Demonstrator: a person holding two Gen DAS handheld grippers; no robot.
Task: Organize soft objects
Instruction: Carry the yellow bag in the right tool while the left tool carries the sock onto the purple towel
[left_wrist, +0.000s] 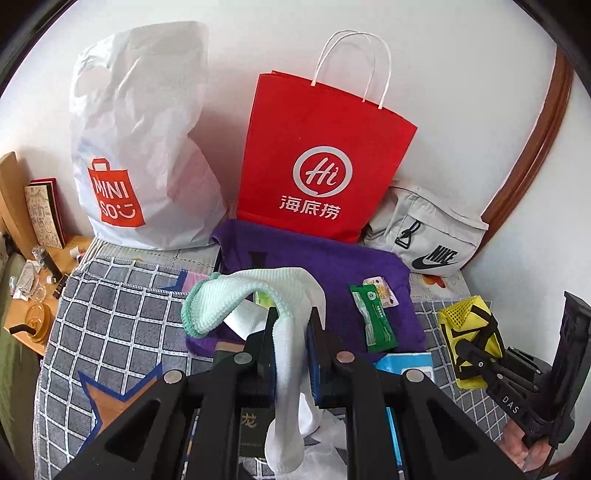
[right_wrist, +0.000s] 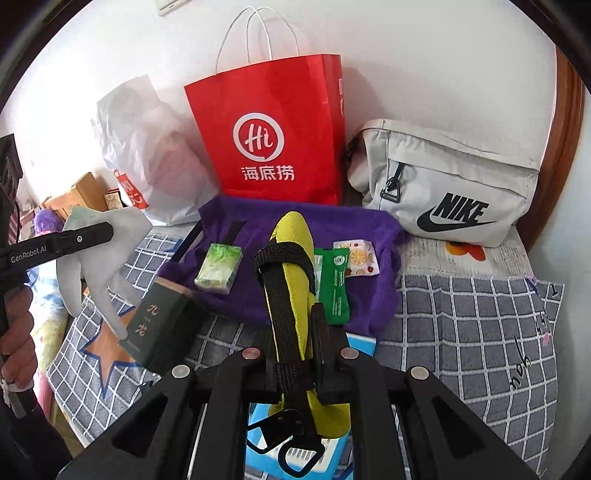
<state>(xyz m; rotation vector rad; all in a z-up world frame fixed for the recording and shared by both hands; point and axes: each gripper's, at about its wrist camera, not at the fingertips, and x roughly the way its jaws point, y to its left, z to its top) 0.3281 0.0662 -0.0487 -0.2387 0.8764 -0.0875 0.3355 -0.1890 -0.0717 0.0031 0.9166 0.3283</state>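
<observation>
My left gripper (left_wrist: 291, 325) is shut on a white glove with a mint-green cuff (left_wrist: 288, 332), held above the bed; the glove also shows at the left of the right wrist view (right_wrist: 107, 254). My right gripper (right_wrist: 291, 317) is shut on a yellow mesh pouch with black straps (right_wrist: 291, 258), also seen at the right of the left wrist view (left_wrist: 469, 332). A purple towel (left_wrist: 332, 266) lies ahead on the bed, with a green tissue pack (right_wrist: 218, 273), a green sachet (right_wrist: 334, 284) and a fruit-print wipe packet (right_wrist: 356, 258) on it.
A red paper bag (left_wrist: 317, 155), a white Miniso plastic bag (left_wrist: 144, 155) and a grey Nike bag (right_wrist: 447, 184) stand against the wall. A dark green box (right_wrist: 162, 325) and a blue-white packet (right_wrist: 291, 458) lie on the checked blanket (right_wrist: 461, 332). A wooden bedside table (left_wrist: 33, 295) is at left.
</observation>
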